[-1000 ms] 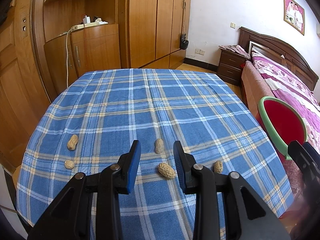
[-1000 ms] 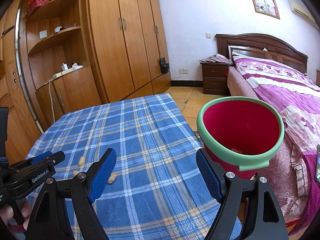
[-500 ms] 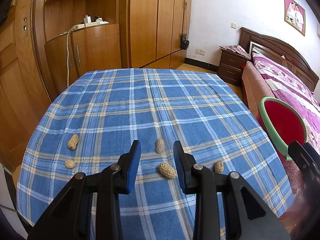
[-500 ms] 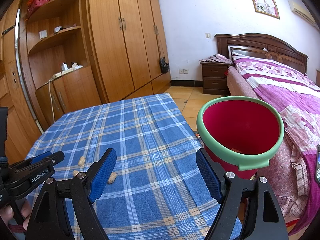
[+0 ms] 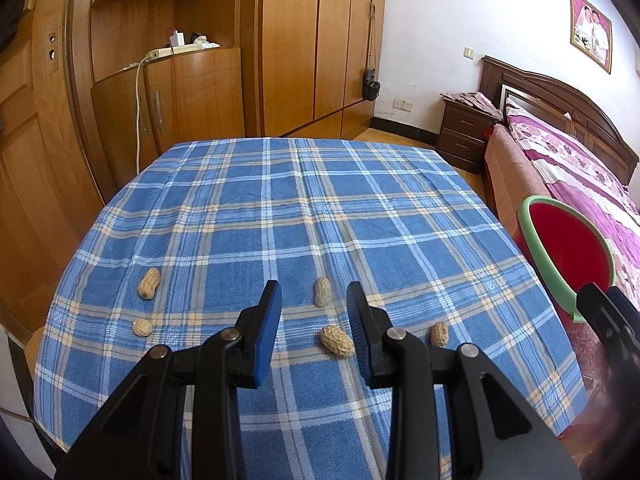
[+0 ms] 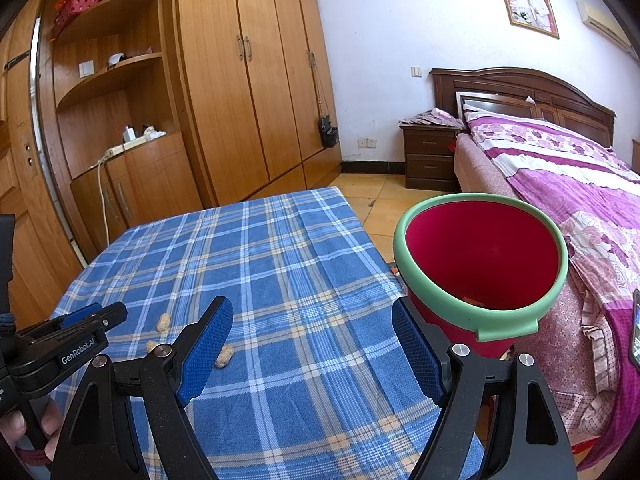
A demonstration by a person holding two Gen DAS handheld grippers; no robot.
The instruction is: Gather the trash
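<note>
Altogether five peanuts (image 5: 337, 341) on tablecloth (image 5: 280, 220); one red bucket (image 6: 480, 264).

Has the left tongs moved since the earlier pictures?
No. The left tongs frames the same peanut on the checked tablecloth as before.

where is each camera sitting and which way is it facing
Left wrist: on the left claw, looking down across the checked tablecloth at five peanuts; its own open fingers show, plus the right claw's tip at the right edge.
Right wrist: on the right claw, facing the red bucket beside the table; its wide-open fingers show, plus the left claw and a hand.
Shared: tablecloth, peanuts, bucket, wardrobe, bed.
</note>
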